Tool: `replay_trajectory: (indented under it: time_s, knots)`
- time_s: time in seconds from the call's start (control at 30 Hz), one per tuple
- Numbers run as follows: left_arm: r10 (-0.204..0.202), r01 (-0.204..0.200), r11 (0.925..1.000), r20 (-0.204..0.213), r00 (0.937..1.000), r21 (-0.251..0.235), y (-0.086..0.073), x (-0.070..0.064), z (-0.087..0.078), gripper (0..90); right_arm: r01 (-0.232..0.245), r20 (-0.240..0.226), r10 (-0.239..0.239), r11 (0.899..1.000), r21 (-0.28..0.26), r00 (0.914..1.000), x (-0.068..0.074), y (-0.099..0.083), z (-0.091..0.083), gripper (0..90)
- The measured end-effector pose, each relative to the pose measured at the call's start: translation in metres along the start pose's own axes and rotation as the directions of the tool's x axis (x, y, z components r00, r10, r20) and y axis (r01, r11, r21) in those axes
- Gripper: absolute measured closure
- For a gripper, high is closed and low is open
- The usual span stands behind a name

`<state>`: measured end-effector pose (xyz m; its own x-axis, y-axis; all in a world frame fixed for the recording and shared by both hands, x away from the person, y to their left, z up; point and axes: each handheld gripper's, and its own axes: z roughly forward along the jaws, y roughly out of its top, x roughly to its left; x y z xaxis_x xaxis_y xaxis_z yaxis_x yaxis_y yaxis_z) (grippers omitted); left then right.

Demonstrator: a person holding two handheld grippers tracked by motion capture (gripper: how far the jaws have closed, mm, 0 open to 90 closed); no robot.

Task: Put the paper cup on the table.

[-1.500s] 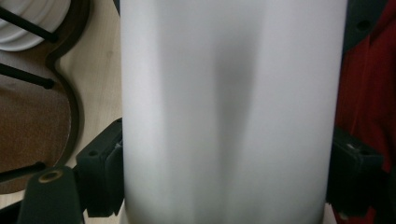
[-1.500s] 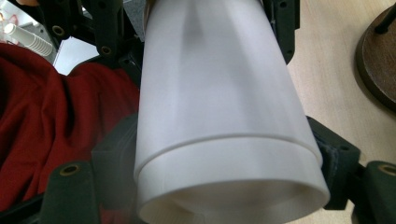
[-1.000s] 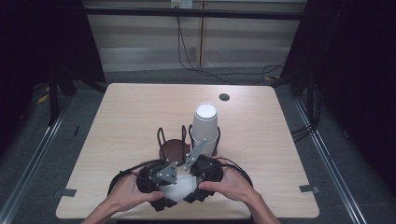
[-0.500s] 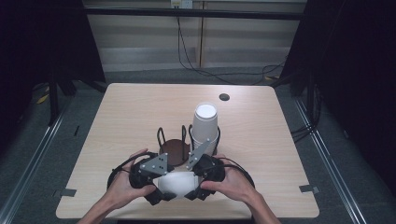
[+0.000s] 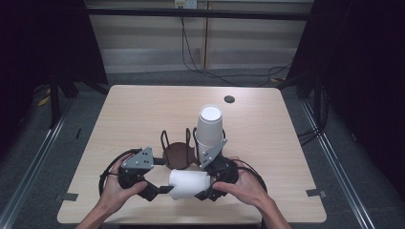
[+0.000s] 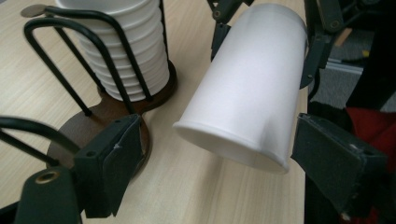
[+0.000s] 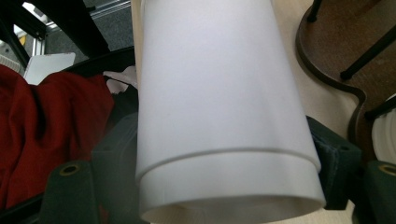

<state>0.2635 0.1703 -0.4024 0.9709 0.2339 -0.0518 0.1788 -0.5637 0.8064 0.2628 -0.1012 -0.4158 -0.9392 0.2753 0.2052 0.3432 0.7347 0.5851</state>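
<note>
One pale wooden bench [image 5: 143,109] with rounded corners stands on grey carpet, dark curtains at both sides, cables trailing along the far wall, and a small round hole [image 5: 229,99] near its far edge. Near the middle sits a brown wire cup holder [image 5: 177,151], its right ring holding a stack of white cups [image 5: 209,125]. At the near edge a single white cup [image 5: 188,183] lies sideways, off the surface, clenched at its base end by the right gripper [image 5: 210,186]. The left gripper [image 5: 160,183] is released, its jaws spread either side of the cup's rim.
</note>
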Motion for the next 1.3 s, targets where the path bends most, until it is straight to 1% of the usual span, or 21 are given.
replay_trajectory:
  time_s: [0.03,0.1,0.13,0.17,0.23,0.27,0.33,0.4,0.5,0.57,0.7,0.73,0.8,0.87,0.97,1.0,1.07,1.17,1.2,1.23,1.3]
  knots:
    - [-0.016,0.017,0.9998,0.014,0.9998,-0.014,-0.003,0.001,0.000,15.8,-0.005,0.004,0.005,1.000,0.002,1.0000,-0.001,0.000,0.000,24.0]
    - [-0.063,0.065,0.9970,0.045,0.9970,-0.042,-0.008,0.003,-0.001,16.2,-0.017,0.002,0.017,1.000,-0.020,0.9999,-0.003,-0.002,-0.001,23.8]
    - [-0.075,0.077,0.9960,0.051,0.9959,-0.046,-0.010,0.005,-0.001,16.2,-0.017,0.002,0.017,1.000,-0.020,0.9999,-0.003,-0.002,-0.001,23.8]
    - [-0.077,0.078,0.9957,0.031,0.9966,-0.049,-0.010,0.005,-0.001,16.2,-0.019,0.009,0.019,1.000,-0.022,0.9998,-0.004,-0.003,-0.002,23.9]
    - [-0.083,0.085,0.9936,0.026,0.9962,-0.074,-0.010,0.007,-0.004,15.9,-0.029,0.014,0.029,0.999,-0.038,0.9995,-0.006,-0.003,-0.003,23.8]
    - [-0.086,0.087,0.9926,0.016,0.9962,-0.085,-0.010,0.007,-0.006,15.9,-0.034,0.020,0.035,0.998,-0.046,0.9992,-0.006,-0.004,-0.004,23.9]
    - [-0.085,0.085,0.9919,0.000,0.9964,-0.095,-0.011,0.007,-0.008,15.9,-0.035,0.014,0.036,0.997,-0.064,0.9993,-0.007,-0.005,-0.006,23.8]
    - [-0.096,0.097,0.9903,0.016,0.9953,-0.100,-0.013,0.007,-0.009,15.9,-0.042,0.026,0.045,0.996,-0.083,0.9987,-0.006,-0.007,-0.007,23.7]
    - [-0.108,0.110,0.9874,0.017,0.9940,-0.114,-0.015,0.007,-0.008,15.9,-0.037,0.026,0.040,0.995,-0.095,0.9989,-0.006,-0.007,-0.007,23.7]
    - [-0.108,0.110,0.9869,0.017,0.9940,-0.118,-0.015,0.006,-0.008,15.9,-0.044,0.023,0.047,0.994,-0.098,0.9986,-0.006,-0.007,-0.007,23.7]
    - [-0.110,0.111,0.9831,0.013,0.9938,-0.145,-0.015,0.005,-0.008,15.9,-0.065,0.012,0.068,0.987,-0.148,0.9976,-0.010,-0.012,-0.008,23.7]
    - [-0.113,0.114,0.9823,0.016,0.9935,-0.149,-0.016,0.006,-0.007,15.8,-0.064,0.010,0.066,0.986,-0.153,0.9978,-0.010,-0.012,-0.009,23.7]
    - [-0.122,0.124,0.9805,0.022,0.9923,-0.153,-0.016,0.005,-0.005,15.8,-0.063,0.027,0.069,0.980,-0.189,0.9972,-0.009,-0.014,-0.011,23.7]
    - [-0.120,0.123,0.9806,0.028,0.9924,-0.153,-0.016,0.004,-0.003,15.8,-0.053,0.031,0.060,0.978,-0.204,0.9977,-0.008,-0.014,-0.011,23.7]
    - [-0.099,0.104,0.9809,0.038,0.9944,-0.164,-0.016,0.003,-0.003,15.7,-0.049,0.033,0.057,0.976,-0.213,0.9978,-0.006,-0.013,-0.011,23.7]
    - [-0.090,0.096,0.9805,0.041,0.9951,-0.171,-0.016,0.003,-0.004,15.7,-0.050,0.029,0.058,0.974,-0.220,0.9979,-0.006,-0.014,-0.010,23.7]
    - [-0.083,0.087,0.9783,0.027,0.9961,-0.188,-0.015,0.002,-0.005,15.7,-0.050,0.017,0.056,0.971,-0.233,0.9983,-0.008,-0.015,-0.010,23.7]
    - [-0.089,0.094,0.9767,0.037,0.9954,-0.193,-0.016,0.003,-0.006,15.7,-0.057,-0.004,0.058,0.966,-0.253,0.9983,-0.009,-0.017,-0.010,23.7]
    - [-0.095,0.100,0.9749,0.036,0.9948,-0.199,-0.016,0.002,-0.006,15.7,-0.061,-0.011,0.060,0.963,-0.261,0.9981,-0.010,-0.017,-0.011,23.6]
    - [-0.097,0.102,0.9743,0.035,0.9946,-0.200,-0.017,0.003,-0.005,15.7,-0.066,-0.022,0.062,0.963,-0.261,0.9978,-0.010,-0.017,-0.011,23.6]
    - [-0.095,0.101,0.9745,0.038,0.9948,-0.200,-0.017,0.002,-0.005,15.7,-0.067,-0.036,0.060,0.960,-0.272,0.9975,-0.010,-0.018,-0.011,23.6]
